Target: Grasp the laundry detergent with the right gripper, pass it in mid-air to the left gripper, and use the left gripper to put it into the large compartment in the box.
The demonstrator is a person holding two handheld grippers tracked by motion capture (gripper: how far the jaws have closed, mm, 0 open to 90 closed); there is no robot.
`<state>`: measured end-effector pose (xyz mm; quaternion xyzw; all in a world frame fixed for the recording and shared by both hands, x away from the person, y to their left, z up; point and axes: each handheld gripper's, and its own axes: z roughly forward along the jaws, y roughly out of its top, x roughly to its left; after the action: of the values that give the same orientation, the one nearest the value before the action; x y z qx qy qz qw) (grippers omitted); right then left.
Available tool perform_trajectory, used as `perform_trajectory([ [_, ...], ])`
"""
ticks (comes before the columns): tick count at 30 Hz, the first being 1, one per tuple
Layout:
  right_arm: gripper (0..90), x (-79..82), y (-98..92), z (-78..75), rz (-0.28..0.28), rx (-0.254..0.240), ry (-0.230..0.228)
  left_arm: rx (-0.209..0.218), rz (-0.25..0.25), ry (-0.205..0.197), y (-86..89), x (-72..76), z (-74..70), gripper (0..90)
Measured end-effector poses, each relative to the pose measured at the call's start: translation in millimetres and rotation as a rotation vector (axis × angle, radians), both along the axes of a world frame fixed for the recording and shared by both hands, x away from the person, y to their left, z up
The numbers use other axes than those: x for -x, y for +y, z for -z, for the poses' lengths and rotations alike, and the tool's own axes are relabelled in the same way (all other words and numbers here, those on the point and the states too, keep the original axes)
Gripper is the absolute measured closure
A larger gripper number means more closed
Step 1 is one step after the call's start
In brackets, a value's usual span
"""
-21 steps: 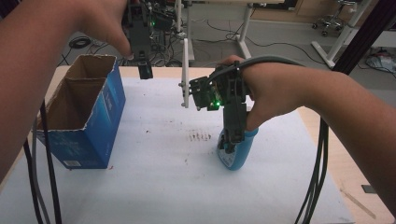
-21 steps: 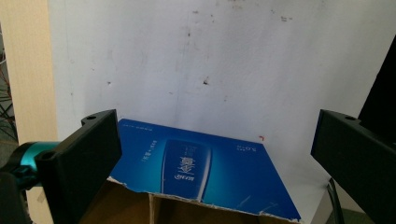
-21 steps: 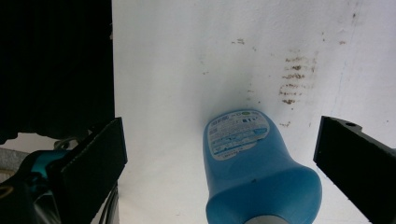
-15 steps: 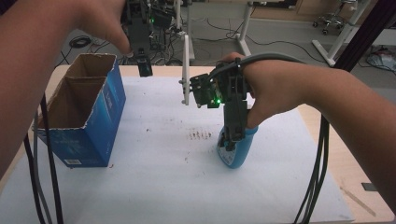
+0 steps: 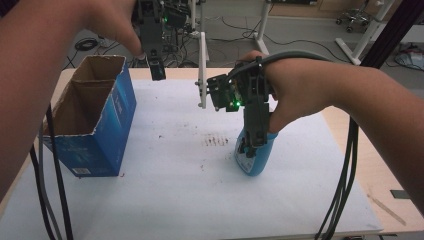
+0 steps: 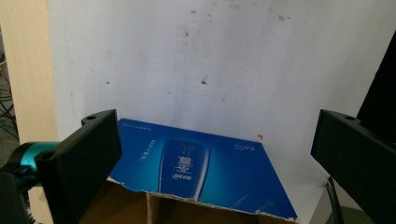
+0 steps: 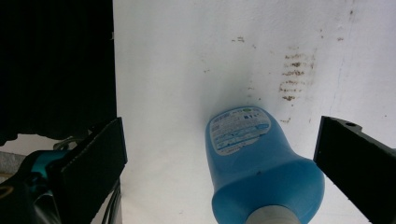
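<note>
the white-covered table [image 5: 165, 200] spreads under both my arms, with bare wood showing along its right edge. on its left part stands the open blue cardboard box [image 5: 90, 120], top flaps torn ragged, brown inside; in my left gripper view its printed blue side [image 6: 201, 163] sits just below and between the jaws. my left gripper [image 6: 212, 154] hangs above the box's far end, jaws spread wide, nothing between them. toward the right, the blue detergent bottle [image 5: 255, 155] stands upright on the white sheet, well apart from the box. my right gripper [image 7: 219, 158] points down at it from above, jaws spread to either side of the bottle's shoulders [image 7: 261, 172] and not touching them, its grey cap at the bottom edge. a patch of small brown smudges [image 5: 216, 140] marks the sheet just left of the bottle.
</note>
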<state>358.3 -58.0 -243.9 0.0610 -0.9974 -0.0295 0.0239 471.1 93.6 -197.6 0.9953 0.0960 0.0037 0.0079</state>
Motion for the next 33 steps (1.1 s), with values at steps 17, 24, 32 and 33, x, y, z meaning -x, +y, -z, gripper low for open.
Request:
perform_trajectory([
  [17, 1.8, 8.1, -1.3, 0.3, 0.016, -0.038, 0.004, -0.003, -0.013, -0.006, 2.4, 3.7, -1.6, 1.7],
  [24, 1.8, 8.8, -0.5, -0.8, 0.021, -0.046, 0.005, 0.0, -0.01, -0.008, 4.3, 6.2, -2.0, 1.7],
  [32, 1.8, 3.6, 1.9, -4.1, 0.049, -0.066, -0.01, 0.002, -0.01, -0.008, 6.2, 6.7, -2.6, 1.7],
  [33, 1.9, -0.6, -0.6, -5.2, 0.077, -0.077, -0.016, 0.003, -0.012, -0.009, 6.3, 6.8, -2.8, 1.7],
])
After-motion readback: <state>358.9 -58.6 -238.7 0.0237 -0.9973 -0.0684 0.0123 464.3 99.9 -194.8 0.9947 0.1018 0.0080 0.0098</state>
